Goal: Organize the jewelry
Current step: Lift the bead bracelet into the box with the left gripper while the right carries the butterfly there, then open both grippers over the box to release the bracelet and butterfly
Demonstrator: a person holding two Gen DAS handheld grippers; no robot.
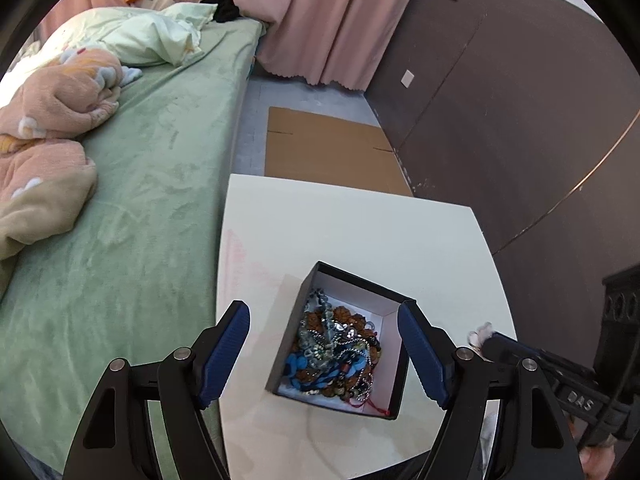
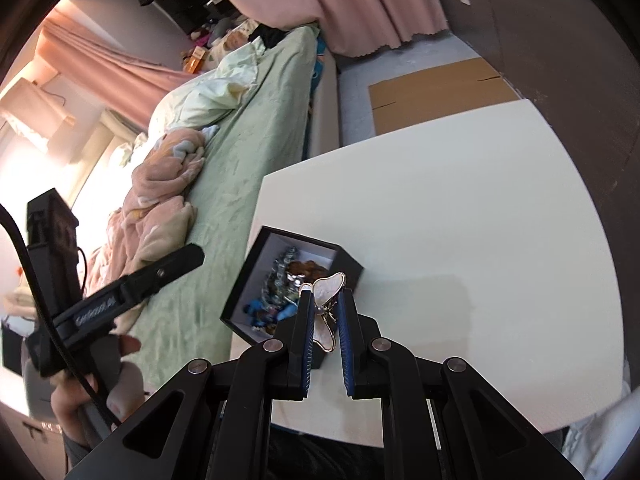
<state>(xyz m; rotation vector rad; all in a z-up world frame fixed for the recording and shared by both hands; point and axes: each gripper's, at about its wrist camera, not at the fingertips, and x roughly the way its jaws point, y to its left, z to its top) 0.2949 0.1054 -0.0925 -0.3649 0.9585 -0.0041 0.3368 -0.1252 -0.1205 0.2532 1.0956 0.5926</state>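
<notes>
Right tongs pinch a butterfly brooch just short of the jewelry box; left tongs gape empty, straddling it. Next likely: lower brooch inside, release.

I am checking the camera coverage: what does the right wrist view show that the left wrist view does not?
Only the right wrist view shows the butterfly brooch clearly, clamped in the right gripper. Only the left wrist view shows the open left gripper with its blue pads, and the whole jewelry pile. Both show the black box, white table and green bed.
</notes>
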